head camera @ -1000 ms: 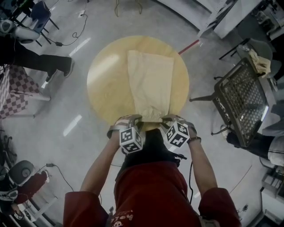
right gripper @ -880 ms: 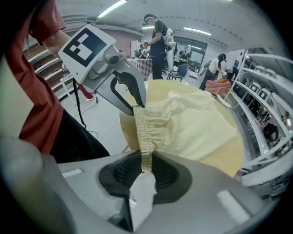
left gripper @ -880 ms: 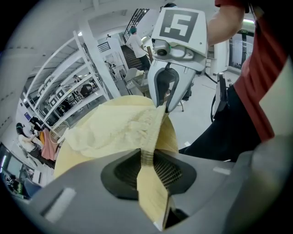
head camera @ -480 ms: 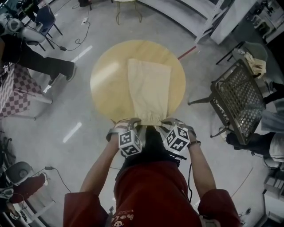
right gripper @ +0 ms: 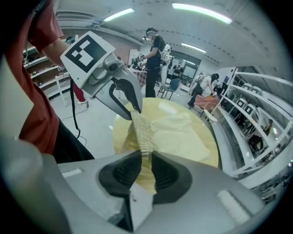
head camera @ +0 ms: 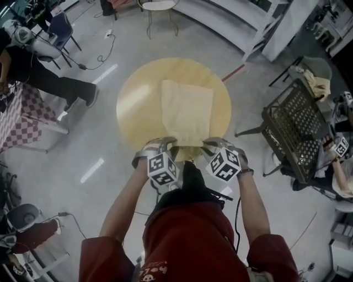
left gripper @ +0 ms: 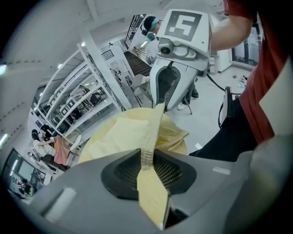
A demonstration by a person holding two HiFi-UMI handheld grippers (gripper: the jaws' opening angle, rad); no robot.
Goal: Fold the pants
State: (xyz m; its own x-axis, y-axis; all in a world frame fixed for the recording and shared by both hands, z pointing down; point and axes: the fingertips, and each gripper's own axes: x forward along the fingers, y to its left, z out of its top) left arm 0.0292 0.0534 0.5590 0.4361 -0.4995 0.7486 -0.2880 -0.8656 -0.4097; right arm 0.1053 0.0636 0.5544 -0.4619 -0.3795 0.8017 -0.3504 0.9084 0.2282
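Observation:
Pale yellow pants (head camera: pixel 186 107) lie lengthwise on a round wooden table (head camera: pixel 132 104), their near elastic end lifted off the table edge. My left gripper (head camera: pixel 167 145) is shut on the left corner of that ribbed waistband (left gripper: pixel 149 148), and my right gripper (head camera: pixel 212 145) is shut on the right corner (right gripper: pixel 143 135). In the left gripper view the band runs taut from my own jaws across to the right gripper (left gripper: pixel 163 106). The right gripper view shows the left gripper (right gripper: pixel 133 108) pinching the other end, with the rest of the pants (right gripper: pixel 181 132) spread on the table beyond.
A black wire-mesh chair (head camera: pixel 300 129) stands to the right of the table. A person's legs (head camera: pixel 55 80) and a checkered table (head camera: pixel 16 110) are at the left, and a stool (head camera: pixel 157 8) is beyond the table. Shelving racks (right gripper: pixel 256 114) and other people stand farther off.
Both grippers have risen together with the waistband held between them. The near end of the pants has lifted, so less cloth lies along the table.

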